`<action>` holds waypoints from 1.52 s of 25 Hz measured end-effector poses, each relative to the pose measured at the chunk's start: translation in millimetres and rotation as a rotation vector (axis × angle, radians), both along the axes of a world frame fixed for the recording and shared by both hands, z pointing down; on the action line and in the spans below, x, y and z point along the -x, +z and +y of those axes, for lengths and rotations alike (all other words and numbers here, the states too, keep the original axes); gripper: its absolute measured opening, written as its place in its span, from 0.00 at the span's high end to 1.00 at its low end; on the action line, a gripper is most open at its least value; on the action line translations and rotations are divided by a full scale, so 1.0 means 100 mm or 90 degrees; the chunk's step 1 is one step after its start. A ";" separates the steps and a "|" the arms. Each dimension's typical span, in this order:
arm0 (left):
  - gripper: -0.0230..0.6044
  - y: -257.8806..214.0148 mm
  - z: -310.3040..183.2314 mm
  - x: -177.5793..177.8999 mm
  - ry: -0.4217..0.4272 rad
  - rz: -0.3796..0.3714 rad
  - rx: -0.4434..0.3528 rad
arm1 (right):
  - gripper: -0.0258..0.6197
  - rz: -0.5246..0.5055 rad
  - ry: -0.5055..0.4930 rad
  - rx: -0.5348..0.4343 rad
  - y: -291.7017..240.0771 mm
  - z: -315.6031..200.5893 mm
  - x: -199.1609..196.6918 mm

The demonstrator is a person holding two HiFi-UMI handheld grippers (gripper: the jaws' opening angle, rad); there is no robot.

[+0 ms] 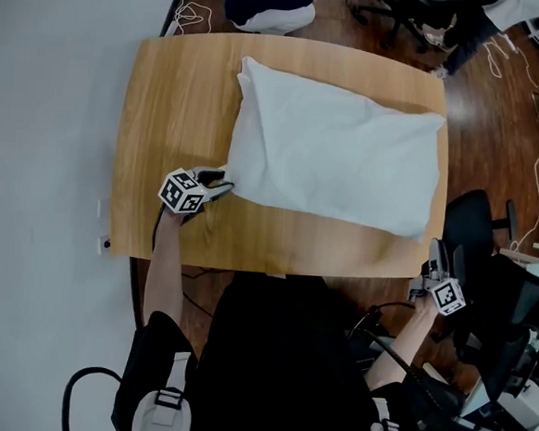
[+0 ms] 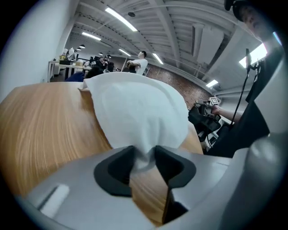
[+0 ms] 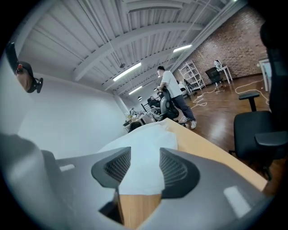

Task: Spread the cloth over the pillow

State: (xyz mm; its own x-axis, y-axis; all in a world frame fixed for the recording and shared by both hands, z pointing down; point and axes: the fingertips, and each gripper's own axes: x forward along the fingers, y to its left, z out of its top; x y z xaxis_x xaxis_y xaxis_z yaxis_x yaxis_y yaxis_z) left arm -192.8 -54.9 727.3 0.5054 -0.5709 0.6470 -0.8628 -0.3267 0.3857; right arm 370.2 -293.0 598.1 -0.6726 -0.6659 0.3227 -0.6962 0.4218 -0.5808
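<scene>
A white cloth (image 1: 339,160) lies spread over the pillow on the wooden table (image 1: 180,110) and hides it whole. My left gripper (image 1: 221,180) is at the cloth's near left corner. In the left gripper view that corner (image 2: 143,157) sits loosely between the parted dark pads (image 2: 117,168) of the left gripper (image 2: 144,156). My right gripper (image 1: 433,260) hangs open off the table's near right corner, apart from the cloth. In the right gripper view the cloth (image 3: 144,143) lies beyond the right gripper (image 3: 145,164), with nothing between the jaws.
A black office chair (image 1: 473,226) stands close to the table's right side. A dark bundle (image 1: 268,1) and loose cables lie on the floor beyond the far edge. A white wall runs along the left. A person (image 3: 171,90) stands far off.
</scene>
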 end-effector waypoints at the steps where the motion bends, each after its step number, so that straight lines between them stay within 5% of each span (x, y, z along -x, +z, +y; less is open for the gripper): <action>1: 0.78 -0.08 0.04 -0.02 0.007 -0.003 -0.006 | 0.66 0.014 -0.024 -0.020 -0.05 -0.02 0.09; 3: 0.92 -0.32 0.17 -0.02 -0.005 -0.001 -0.034 | 0.66 0.038 -0.034 -0.033 -0.07 0.00 0.17; 6: 0.92 -0.66 0.41 -0.01 -0.052 0.016 -0.072 | 0.67 0.042 -0.032 -0.032 -0.05 0.07 0.20; 10: 0.88 -0.26 0.64 -0.05 -0.042 0.000 0.025 | 0.67 0.034 0.037 0.046 0.21 0.37 -0.02; 12: 0.80 0.03 0.92 0.09 -0.057 -0.038 0.089 | 0.67 0.130 0.042 0.095 0.63 0.48 -0.10; 14: 0.75 0.14 1.13 0.23 -0.123 -0.051 0.100 | 0.67 0.250 -0.058 0.073 0.90 0.34 0.06; 18: 0.75 0.19 1.15 0.23 -0.172 -0.044 0.082 | 0.66 0.445 -0.201 0.057 1.25 0.23 -0.25; 24: 0.75 -0.05 0.79 -0.01 -0.132 -0.041 0.009 | 0.63 0.594 -0.362 0.063 1.65 -0.07 -0.44; 25: 0.75 -0.13 0.70 -0.01 -0.116 -0.041 -0.002 | 0.89 0.618 -0.396 0.069 1.61 -0.07 -0.39; 27: 0.75 -0.32 0.62 -0.01 -0.091 -0.044 -0.025 | 0.93 0.665 -0.412 0.071 1.31 -0.02 -0.41; 31: 0.75 -0.54 0.54 -0.01 -0.060 -0.027 -0.058 | 0.93 0.703 -0.328 0.069 0.72 0.04 -0.54; 38: 0.75 -0.92 0.23 -0.14 -0.065 0.080 -0.149 | 0.92 0.654 -0.413 0.177 1.95 0.37 -0.41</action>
